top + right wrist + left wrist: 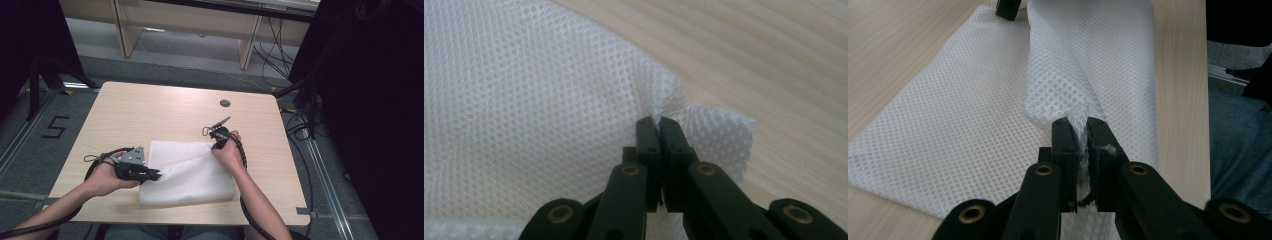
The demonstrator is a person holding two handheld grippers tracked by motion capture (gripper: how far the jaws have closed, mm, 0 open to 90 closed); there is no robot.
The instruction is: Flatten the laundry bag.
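High view: bench [150, 107] carries a white mesh cloth [192, 180], lying near the front edge, right of centre. Left tool [156, 174] is clamped on a raised fold at the cloth's left edge; right tool [216, 143] is pinched shut on the far right corner. Judgement: the step in hand is a fold or spread. Keep both grips firm, lift together, hold the mesh taut so it does not sag or slip. Left forearm comes in low from the front left corner, tool level and pointing right. Right hand [229, 152] is bent over its tool, pointing down at the corner.
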